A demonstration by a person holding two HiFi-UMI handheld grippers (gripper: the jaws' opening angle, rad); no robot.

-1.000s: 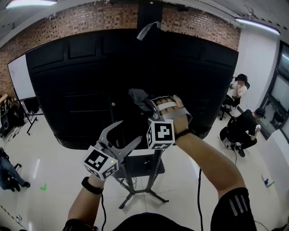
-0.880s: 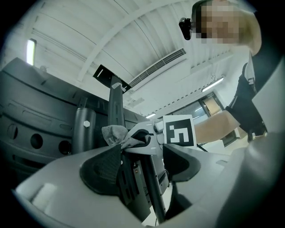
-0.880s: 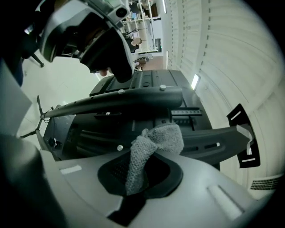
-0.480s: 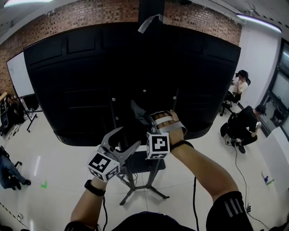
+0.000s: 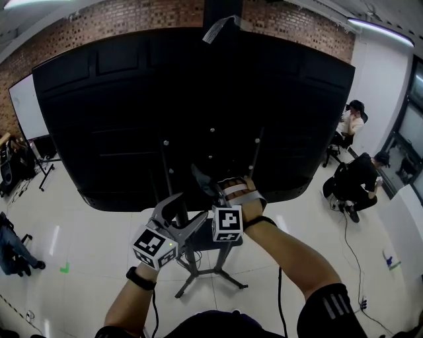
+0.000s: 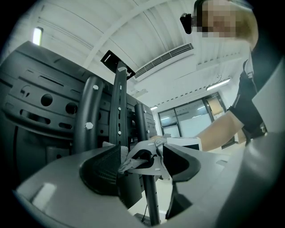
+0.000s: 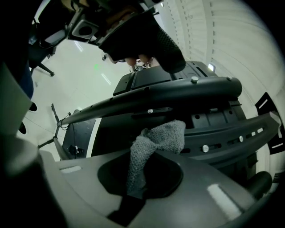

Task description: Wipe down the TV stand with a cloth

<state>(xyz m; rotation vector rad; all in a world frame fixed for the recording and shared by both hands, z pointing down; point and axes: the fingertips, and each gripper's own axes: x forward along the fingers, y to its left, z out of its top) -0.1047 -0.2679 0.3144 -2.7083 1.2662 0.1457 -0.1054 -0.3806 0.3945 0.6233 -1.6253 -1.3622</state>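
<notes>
At TV stand [image 5: 223, 257]: right gripper [image 5: 210, 185] pinching one cloth [image 7: 156, 140]; left gripper [image 5: 185, 210] spread, seemingly empty.

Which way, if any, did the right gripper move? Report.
Yes: the right gripper, holding the grey knitted cloth, slid down the black metal TV stand.

Office: brick wall [image 5: 132, 18], whiteboard [image 5: 26, 105], seated people [image 5: 350, 127].
</notes>
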